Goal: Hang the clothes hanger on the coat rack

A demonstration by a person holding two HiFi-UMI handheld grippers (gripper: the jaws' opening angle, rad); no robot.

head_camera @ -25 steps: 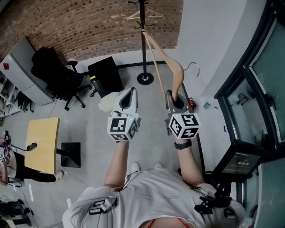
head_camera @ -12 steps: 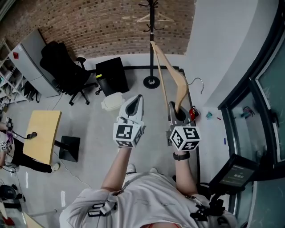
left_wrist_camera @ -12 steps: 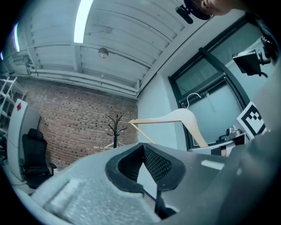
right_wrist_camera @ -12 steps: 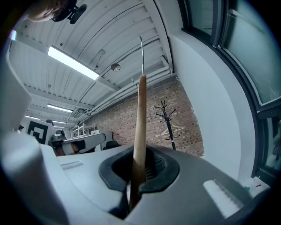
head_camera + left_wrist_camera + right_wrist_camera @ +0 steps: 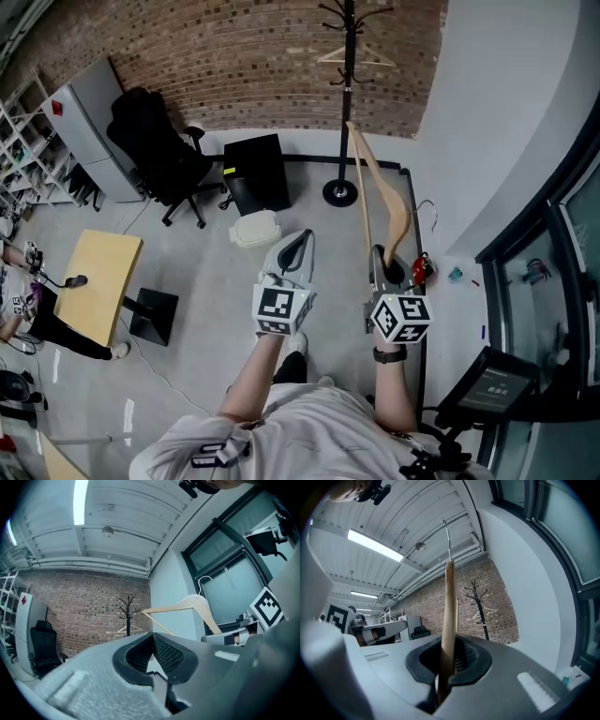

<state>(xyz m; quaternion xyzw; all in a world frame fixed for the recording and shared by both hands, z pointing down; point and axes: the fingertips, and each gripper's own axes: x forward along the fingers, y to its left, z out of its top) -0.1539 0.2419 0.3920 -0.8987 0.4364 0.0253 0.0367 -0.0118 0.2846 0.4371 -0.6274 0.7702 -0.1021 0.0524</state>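
My right gripper (image 5: 384, 270) is shut on one arm end of a pale wooden clothes hanger (image 5: 379, 184), which sticks out ahead of it with its metal hook (image 5: 429, 208) off to the right. In the right gripper view the hanger (image 5: 449, 606) stands upright between the jaws, its hook (image 5: 447, 536) on top. My left gripper (image 5: 296, 251) is held beside it, shut on nothing; the hanger (image 5: 185, 609) shows to its right. The black coat rack (image 5: 347, 103) stands ahead by the brick wall, well beyond both grippers, with another hanger (image 5: 354, 58) on it.
A black cabinet (image 5: 255, 172) and a white lidded bin (image 5: 256, 228) stand left of the rack's round base (image 5: 340, 194). A black office chair (image 5: 159, 155) and a wooden desk (image 5: 94, 286) lie further left. A white wall and glass panels (image 5: 553, 244) run along the right.
Both grippers have sunk a little in the view, the right one still holding the hanger. The head camera has shifted, so the coat rack now shows further right and fuller.
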